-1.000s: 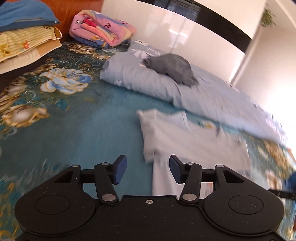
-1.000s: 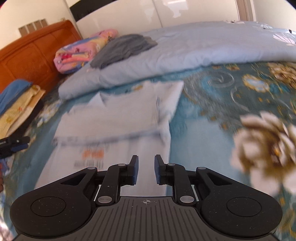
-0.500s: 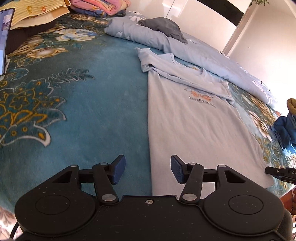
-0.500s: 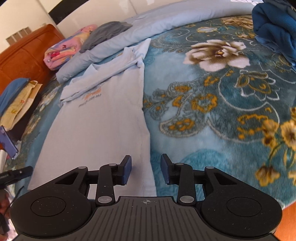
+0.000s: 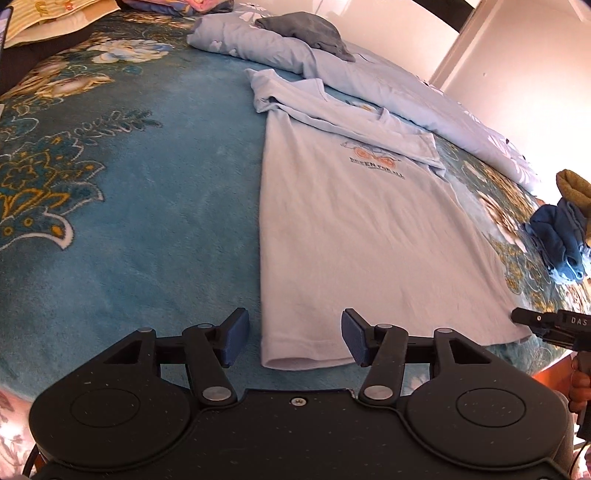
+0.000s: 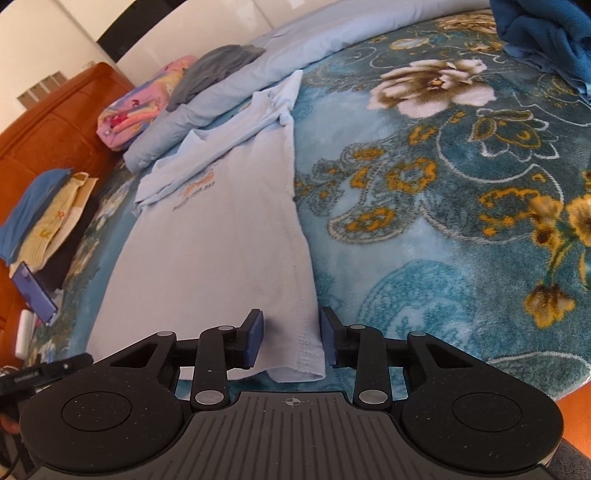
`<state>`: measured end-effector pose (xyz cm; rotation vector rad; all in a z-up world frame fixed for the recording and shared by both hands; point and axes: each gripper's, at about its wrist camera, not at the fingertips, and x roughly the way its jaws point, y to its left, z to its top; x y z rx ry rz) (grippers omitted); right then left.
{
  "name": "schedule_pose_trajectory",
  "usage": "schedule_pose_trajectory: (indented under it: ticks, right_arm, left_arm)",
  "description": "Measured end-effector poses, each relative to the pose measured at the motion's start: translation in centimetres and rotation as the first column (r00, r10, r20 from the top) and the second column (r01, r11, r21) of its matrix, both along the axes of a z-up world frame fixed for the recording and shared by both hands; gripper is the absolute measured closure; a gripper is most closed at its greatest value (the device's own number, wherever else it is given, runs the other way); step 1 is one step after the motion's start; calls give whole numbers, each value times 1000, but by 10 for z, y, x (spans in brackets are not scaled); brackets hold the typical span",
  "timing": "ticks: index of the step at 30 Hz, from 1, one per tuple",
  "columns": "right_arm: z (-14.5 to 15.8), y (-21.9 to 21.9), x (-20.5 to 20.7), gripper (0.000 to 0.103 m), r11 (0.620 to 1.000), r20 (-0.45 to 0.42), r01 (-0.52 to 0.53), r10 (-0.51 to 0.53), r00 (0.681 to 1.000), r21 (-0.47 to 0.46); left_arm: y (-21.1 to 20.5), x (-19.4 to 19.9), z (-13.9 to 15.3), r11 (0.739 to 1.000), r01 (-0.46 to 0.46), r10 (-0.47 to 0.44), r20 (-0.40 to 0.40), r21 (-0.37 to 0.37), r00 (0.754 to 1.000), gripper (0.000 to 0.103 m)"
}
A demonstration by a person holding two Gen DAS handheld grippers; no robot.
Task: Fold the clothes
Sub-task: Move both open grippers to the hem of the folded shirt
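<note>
1. Teal floral blanket (image 5: pixel 122 229) across the whole bed, gold and white flowers scattered over it.
2. Pale blue duvet (image 5: pixel 373 85) bunched in a long ridge along the far side; grey garment (image 5: pixel 306 29) on top of it.
3. Light blue shirt (image 5: pixel 354 236) spread flat on the blanket, centre of the bed, hem near, collar end far and touching the duvet. Top part folded down over the chest, sleeves tucked in, printed logo partly showing below the fold.
4. Orange-brown headboard (image 6: pixel 48 136) far left in the right wrist view; pink patterned bundle (image 6: pixel 144 107) near it, beside the duvet's end.
5. Stack of blue and yellow folded cloth (image 6: pixel 40 218) at the left edge, below the headboard.
6. Dark blue clothes (image 5: pixel 557 236) heaped at the right edge of the bed, well apart from the shirt.
7. Left gripper (image 5: pixel 291 341) released, jaws wide apart, low over the shirt's near left hem corner, holding nothing.
8. Right gripper (image 6: pixel 291 341) released too, jaws parted to either side of the shirt's near right hem corner, cloth between them but not pinched.
</note>
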<state>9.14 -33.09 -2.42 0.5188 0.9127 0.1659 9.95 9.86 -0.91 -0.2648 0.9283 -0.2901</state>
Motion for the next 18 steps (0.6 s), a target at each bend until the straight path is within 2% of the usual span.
schedule_pose_trajectory:
  ticks: [13, 15, 18]
  right_arm:
    - [-1, 13, 0, 71, 997, 0, -55, 55, 998, 44]
    - [-1, 12, -1, 71, 997, -1, -51, 51, 999, 52]
    - [-2, 10, -3, 71, 997, -5, -41, 42, 999, 68]
  left_arm:
    - [2, -2, -3, 996, -9, 7, -24, -92, 1000, 55]
    - [6, -1, -4, 993, -34, 30, -32, -116, 999, 63]
    - [13, -1, -7, 985, -65, 59, -46, -157, 997, 68]
